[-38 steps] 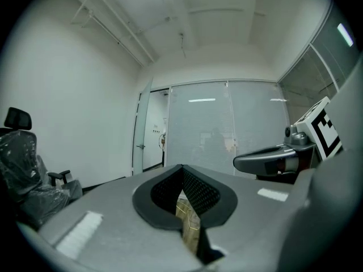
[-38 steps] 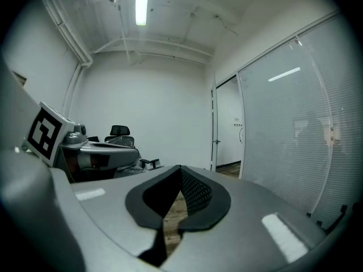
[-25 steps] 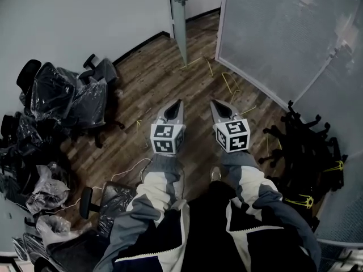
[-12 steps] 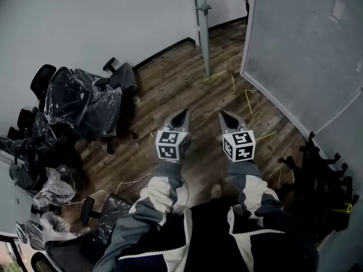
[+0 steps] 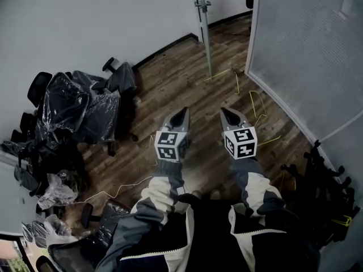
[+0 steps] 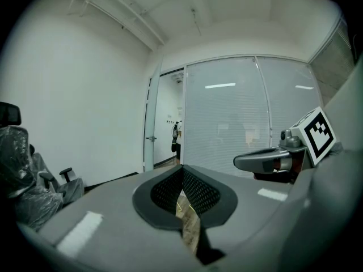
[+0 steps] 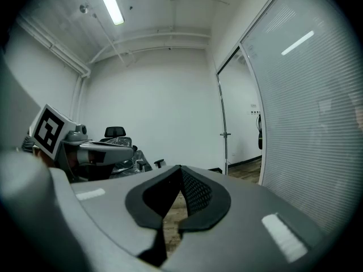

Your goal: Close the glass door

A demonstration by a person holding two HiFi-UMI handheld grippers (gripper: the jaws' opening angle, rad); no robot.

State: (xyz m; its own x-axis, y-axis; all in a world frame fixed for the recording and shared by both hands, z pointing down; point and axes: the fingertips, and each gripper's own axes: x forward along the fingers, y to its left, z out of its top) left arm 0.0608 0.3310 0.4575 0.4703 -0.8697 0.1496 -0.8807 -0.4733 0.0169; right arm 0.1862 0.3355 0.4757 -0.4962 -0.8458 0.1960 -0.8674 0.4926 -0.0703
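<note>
Head view looked steeply down on the left hand-held gripper (image 5: 182, 112) and the right hand-held gripper (image 5: 224, 111). They were side by side above the wooden floor (image 5: 170, 89), both pointing toward the glass door (image 5: 202, 21). That door stood open, well apart from both, and showed almost edge-on as a thin upright strip with a small handle (image 5: 202, 4). Its top was cut off by the frame and its pane was hard to make out. In each gripper view the jaws met at their tips with nothing between them. On the right rose a frosted partition (image 5: 306, 50), and plastic-wrapped chairs (image 5: 79, 103) crowded the left wall. Past the doorway, in the left gripper view, a dark figure (image 6: 177, 137) was too small to make out.
</note>
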